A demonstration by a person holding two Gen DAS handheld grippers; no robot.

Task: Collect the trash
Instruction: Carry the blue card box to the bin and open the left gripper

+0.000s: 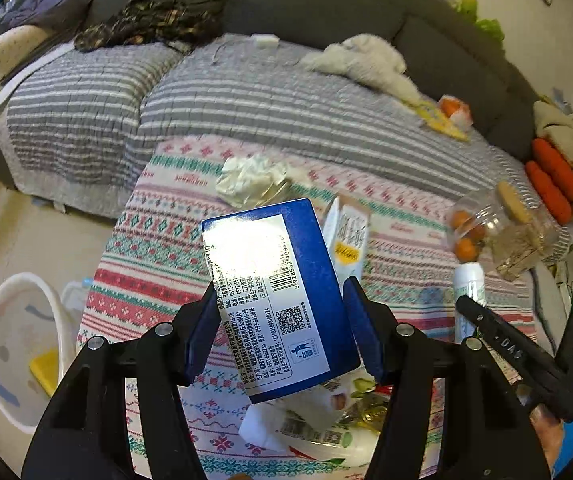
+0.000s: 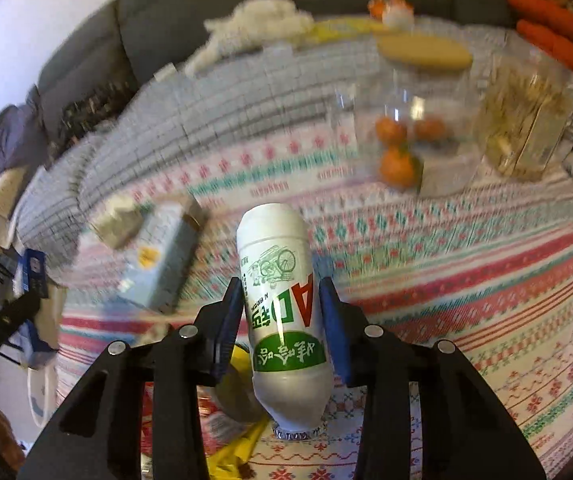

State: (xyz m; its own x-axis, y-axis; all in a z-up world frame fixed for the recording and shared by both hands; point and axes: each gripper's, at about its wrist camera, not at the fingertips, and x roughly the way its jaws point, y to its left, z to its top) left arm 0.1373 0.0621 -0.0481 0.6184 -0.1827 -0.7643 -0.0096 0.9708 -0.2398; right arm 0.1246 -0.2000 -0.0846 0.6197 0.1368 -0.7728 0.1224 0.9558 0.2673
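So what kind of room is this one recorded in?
Most likely a home living room: a dark grey sofa under a striped grey quilt, a table with a patterned cloth littered with snack packaging, and a small bin on the floor.

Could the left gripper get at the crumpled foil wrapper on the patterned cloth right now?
Probably not: the left gripper is shut on the blue box, so its jaws are occupied. The path to the crumpled foil wrapper looks open beyond it.

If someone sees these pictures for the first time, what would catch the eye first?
Likely the blue box, held between the left gripper pads above the patterned cloth. Next, the white bottle, upside down in the right gripper. Behind it stands a clear jar with small oranges.
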